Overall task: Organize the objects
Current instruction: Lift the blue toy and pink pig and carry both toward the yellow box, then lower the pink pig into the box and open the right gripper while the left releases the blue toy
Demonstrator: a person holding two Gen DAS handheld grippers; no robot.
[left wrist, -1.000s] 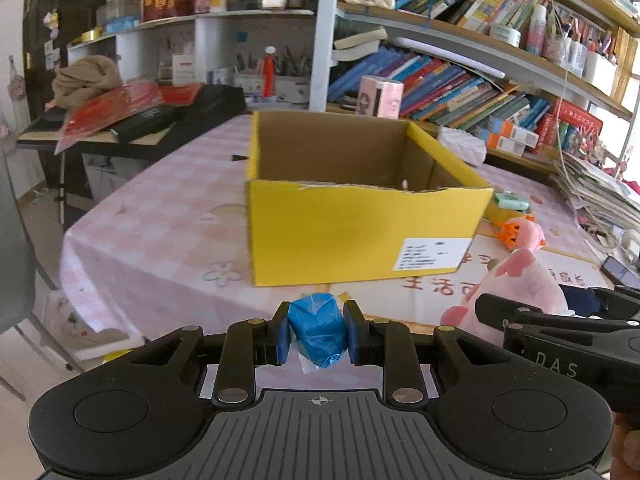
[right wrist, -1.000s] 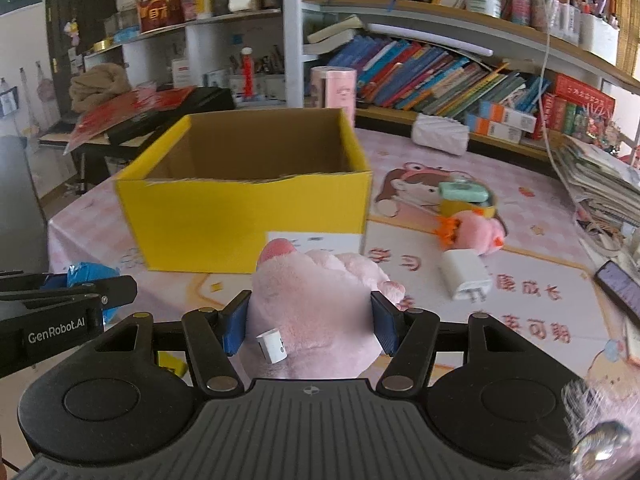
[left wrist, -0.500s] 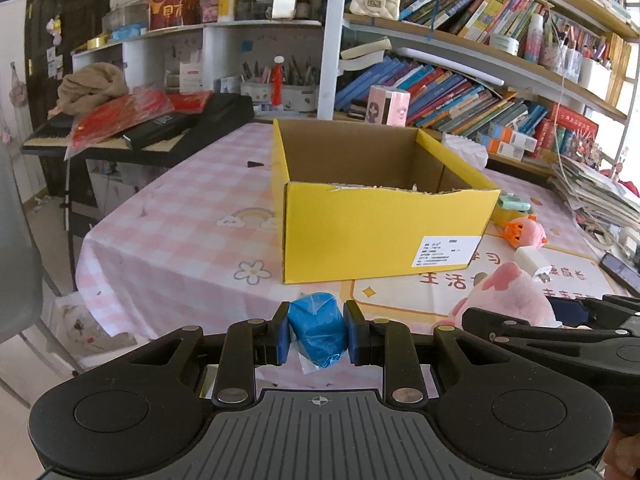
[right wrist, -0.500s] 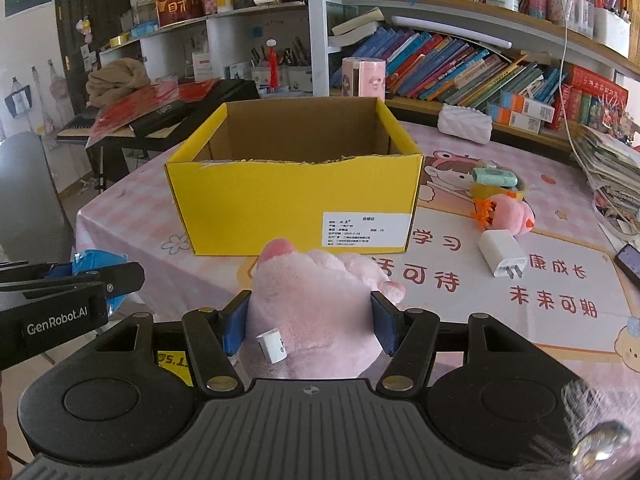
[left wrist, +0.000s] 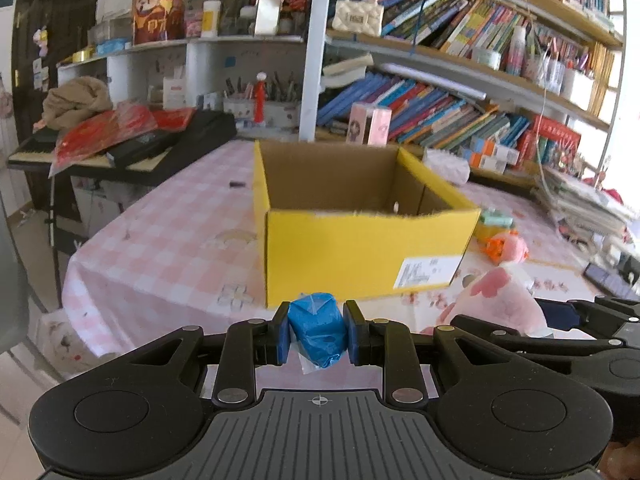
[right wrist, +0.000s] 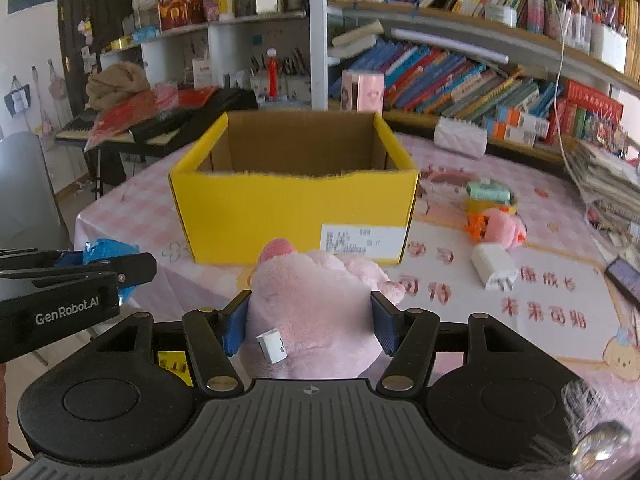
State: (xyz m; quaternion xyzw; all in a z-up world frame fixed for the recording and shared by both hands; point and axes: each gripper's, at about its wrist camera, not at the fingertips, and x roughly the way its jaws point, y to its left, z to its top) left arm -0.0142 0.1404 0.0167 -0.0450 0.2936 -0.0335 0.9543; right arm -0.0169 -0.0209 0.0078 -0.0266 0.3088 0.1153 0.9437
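Observation:
An open yellow cardboard box point(left wrist: 360, 252) point(right wrist: 292, 212) stands on the pink checked table point(left wrist: 168, 240), its inside bare as far as I see. My left gripper point(left wrist: 317, 334) is shut on a small blue wrapped packet point(left wrist: 318, 332), held in front of the box's near left corner. My right gripper point(right wrist: 310, 322) is shut on a pink plush toy point(right wrist: 316, 304), held before the box's near wall. In the right wrist view the left gripper point(right wrist: 86, 270) with its blue packet point(right wrist: 106, 250) shows at the left edge; in the left wrist view the plush point(left wrist: 496, 300) sits at the right.
Right of the box lie a small pink and orange toy point(right wrist: 500, 226), a white charger plug point(right wrist: 494, 266), a green item on a yellow one point(right wrist: 488, 194) and a phone point(right wrist: 626, 276). Bookshelves point(right wrist: 460, 72) line the back. A grey chair point(right wrist: 24, 196) stands at the left.
Both grippers have drawn back from the box, which looks smaller and farther away now. Each keeps its grip on the same object.

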